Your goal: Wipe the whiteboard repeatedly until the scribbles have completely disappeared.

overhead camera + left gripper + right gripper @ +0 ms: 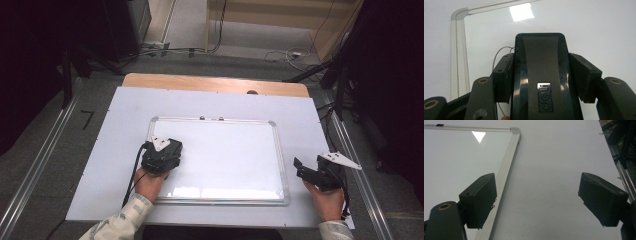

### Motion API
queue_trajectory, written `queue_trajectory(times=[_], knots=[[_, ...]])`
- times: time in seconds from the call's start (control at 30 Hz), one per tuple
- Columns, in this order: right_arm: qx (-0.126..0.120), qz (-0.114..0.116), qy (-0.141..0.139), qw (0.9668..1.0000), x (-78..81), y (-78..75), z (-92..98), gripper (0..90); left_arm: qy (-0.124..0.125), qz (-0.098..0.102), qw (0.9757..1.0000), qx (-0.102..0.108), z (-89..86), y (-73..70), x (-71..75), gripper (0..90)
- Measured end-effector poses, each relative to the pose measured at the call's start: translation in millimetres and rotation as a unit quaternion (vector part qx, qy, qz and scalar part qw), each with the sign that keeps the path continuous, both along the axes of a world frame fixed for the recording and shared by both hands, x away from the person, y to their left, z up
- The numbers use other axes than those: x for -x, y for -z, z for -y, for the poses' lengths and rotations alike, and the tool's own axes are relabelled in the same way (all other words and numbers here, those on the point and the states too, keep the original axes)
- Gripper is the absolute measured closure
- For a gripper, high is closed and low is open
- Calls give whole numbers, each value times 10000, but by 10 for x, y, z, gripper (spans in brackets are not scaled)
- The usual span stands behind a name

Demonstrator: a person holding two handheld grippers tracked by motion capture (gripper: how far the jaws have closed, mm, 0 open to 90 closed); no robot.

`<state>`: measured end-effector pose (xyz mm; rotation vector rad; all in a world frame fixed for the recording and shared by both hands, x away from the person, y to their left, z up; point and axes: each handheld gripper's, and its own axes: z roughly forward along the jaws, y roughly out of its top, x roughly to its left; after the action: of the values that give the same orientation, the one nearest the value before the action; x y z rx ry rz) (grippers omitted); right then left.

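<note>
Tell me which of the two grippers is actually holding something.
The left gripper: its jaws are shut on a black eraser over the whiteboard. The right gripper stands open with nothing between its jaws, just off the board's right edge.

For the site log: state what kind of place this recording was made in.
Probably a lab or workshop recording station: a table under a white sheet bearing a whiteboard, loose cables across the floor, and metal rails and dark stands alongside the table.
</note>
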<state>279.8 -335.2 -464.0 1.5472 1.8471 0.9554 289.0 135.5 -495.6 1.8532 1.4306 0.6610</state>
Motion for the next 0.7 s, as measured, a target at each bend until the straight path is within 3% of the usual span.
queue_trajectory(times=[0.7], knots=[[15,-12,-13,10000,-3,9,-1,140,-143,8,9999,-30,-85,3,-87,415]])
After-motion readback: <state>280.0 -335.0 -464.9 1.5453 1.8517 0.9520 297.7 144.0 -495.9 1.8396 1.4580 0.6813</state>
